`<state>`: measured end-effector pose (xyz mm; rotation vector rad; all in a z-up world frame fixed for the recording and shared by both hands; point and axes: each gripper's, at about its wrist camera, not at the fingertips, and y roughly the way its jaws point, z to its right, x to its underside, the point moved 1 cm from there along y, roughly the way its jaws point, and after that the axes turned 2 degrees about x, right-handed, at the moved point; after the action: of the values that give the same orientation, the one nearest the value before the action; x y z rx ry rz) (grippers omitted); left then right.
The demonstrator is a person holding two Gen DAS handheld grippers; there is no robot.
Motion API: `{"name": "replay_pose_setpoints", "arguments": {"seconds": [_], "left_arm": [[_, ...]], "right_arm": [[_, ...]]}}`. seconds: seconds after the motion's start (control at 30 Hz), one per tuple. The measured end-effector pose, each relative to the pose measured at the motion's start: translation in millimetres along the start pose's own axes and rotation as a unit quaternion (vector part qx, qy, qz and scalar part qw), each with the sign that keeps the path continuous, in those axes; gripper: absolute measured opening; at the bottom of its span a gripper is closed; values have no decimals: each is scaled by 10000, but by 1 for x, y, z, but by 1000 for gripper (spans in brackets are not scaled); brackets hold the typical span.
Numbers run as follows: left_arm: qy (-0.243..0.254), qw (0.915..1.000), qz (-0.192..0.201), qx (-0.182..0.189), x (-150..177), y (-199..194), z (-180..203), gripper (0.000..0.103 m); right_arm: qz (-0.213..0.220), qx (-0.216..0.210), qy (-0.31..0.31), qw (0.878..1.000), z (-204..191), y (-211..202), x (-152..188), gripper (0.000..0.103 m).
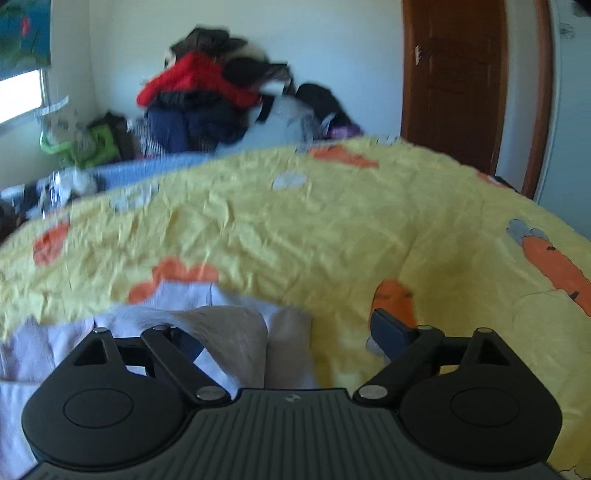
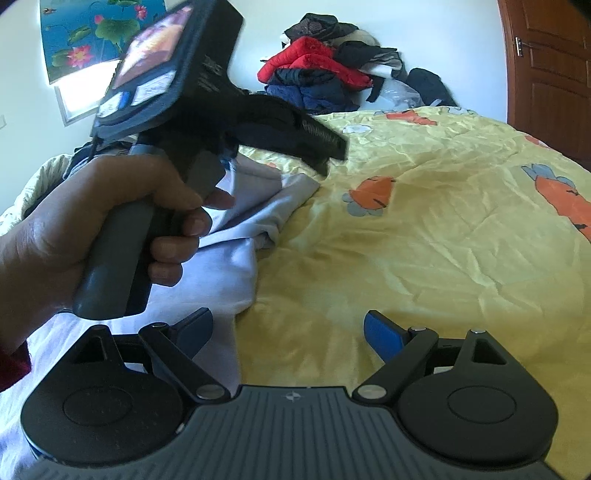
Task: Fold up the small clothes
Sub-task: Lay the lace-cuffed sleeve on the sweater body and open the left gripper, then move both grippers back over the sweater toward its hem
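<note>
- The left gripper stands with its jaws spread wide; its right finger rests over the yellow cover, its left one is largely hidden under a fold of cloth, so nothing is pinched between the pads.
- A pale lilac-white garment lies bunched right at that gripper's mouth, a greyish fold draped across the gap — it seems to lie loose, though the picture is blurred there.
- From the right wrist view, the left gripper's body hangs tilted above the garment, held by a hand wrapped round its grey handle.
- The right gripper is likewise wide open and holds nothing; its left finger sits over the edge of the garment, its blue-padded right finger over bare cover.
- The garment spreads to the left side of the bed, crumpled, with one corner reaching out toward the middle.
- Under it all lies a yellow bedcover printed with orange carrots, creased all over.
- At the far side of the bed sits a heap of clothes — red, navy and black pieces piled against the white wall.
- A brown wooden door stands to the right; a lotus picture hangs at the left, above a bright window.
</note>
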<state>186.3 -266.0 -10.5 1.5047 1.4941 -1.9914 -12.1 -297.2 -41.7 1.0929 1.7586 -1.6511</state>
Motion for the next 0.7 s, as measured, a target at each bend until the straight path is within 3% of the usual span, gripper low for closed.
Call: {"name": "replay_pose_setpoints", "arguments": {"seconds": [0.1, 0.23, 0.43, 0.5, 0.63, 0.7], "left_arm": [[-61, 9998, 192, 21, -8, -11, -2, 92], [-438, 9976, 497, -224, -18, -31, -32, 93], [-699, 9897, 306, -1212, 4, -59, -115, 93], [-734, 9851, 202, -1542, 21, -71, -141, 93], [-613, 9782, -209, -1973, 59, -83, -176, 93], [-495, 9730, -414, -2218, 78, -82, -188, 93]], "right_arm": [[5, 51, -4, 10000, 2, -1, 0, 91], [65, 113, -17, 9999, 3, -1, -5, 91], [357, -38, -282, 9990, -11, 5, -32, 91], [452, -294, -326, 9980, -21, 10, -46, 91], [443, -1304, -247, 9902, -38, 37, -76, 92], [282, -1477, -196, 9884, -41, 61, -87, 93]]}}
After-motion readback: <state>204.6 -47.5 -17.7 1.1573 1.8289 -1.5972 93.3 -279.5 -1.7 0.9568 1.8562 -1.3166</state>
